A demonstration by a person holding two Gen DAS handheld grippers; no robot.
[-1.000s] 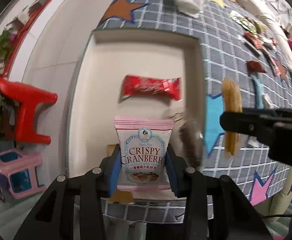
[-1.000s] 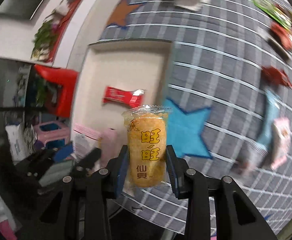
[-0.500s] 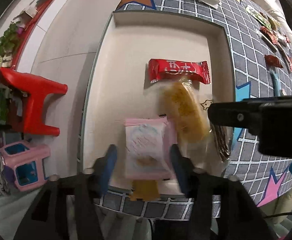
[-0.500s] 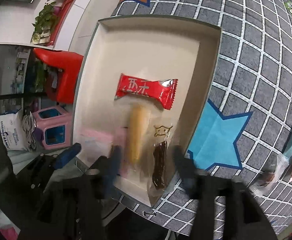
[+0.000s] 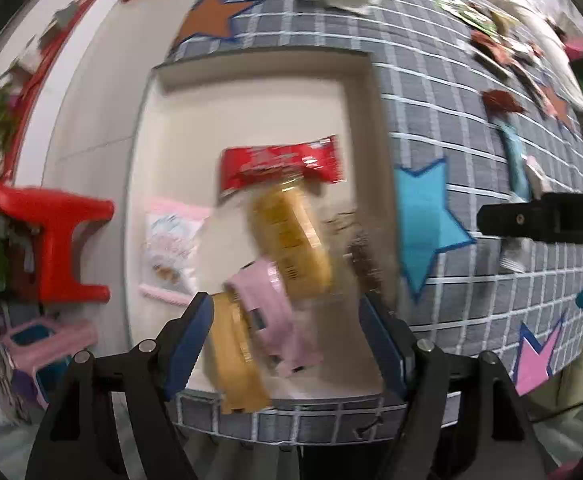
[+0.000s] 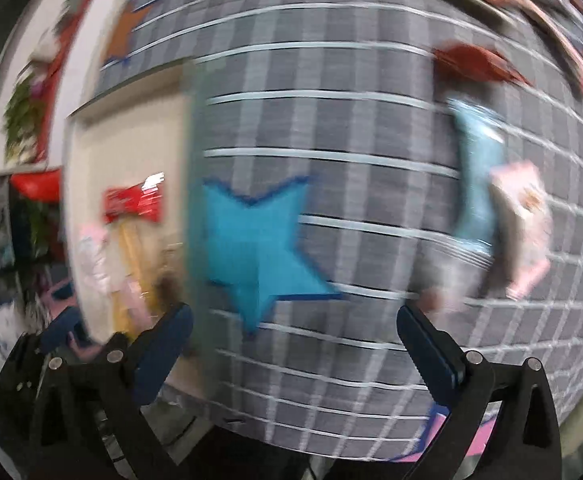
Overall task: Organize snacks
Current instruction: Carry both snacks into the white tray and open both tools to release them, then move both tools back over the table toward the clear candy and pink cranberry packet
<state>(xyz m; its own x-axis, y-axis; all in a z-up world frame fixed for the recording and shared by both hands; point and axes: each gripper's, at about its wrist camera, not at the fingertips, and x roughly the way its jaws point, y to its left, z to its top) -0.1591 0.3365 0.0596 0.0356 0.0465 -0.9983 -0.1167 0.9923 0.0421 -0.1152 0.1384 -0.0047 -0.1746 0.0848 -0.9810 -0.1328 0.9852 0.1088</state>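
A cream tray (image 5: 251, 92) lies on the grey checked cloth. In it lie a red packet (image 5: 283, 162), a yellow rice-cracker packet (image 5: 291, 240), a pink Crispy Cranberry packet (image 5: 169, 248), a second pink packet (image 5: 275, 320), a tan packet (image 5: 231, 364) and a dark snack (image 5: 365, 264). My left gripper (image 5: 283, 344) is open and empty above the tray's near end. My right gripper (image 6: 291, 344) is open and empty over the blue star (image 6: 255, 248), right of the tray (image 6: 131, 148). Both views are blurred.
Loose snacks lie on the cloth to the right: a blue packet (image 6: 477, 188), a pink packet (image 6: 525, 220) and a red one (image 6: 475, 64). A red stool (image 5: 51, 240) and a pink stool (image 5: 47, 344) stand on the floor to the left. The table edge is near.
Both grippers opened and let go: the cranberry packet and the yellow rice cracker now lie in the tray. The right gripper has swung right, over the cloth.
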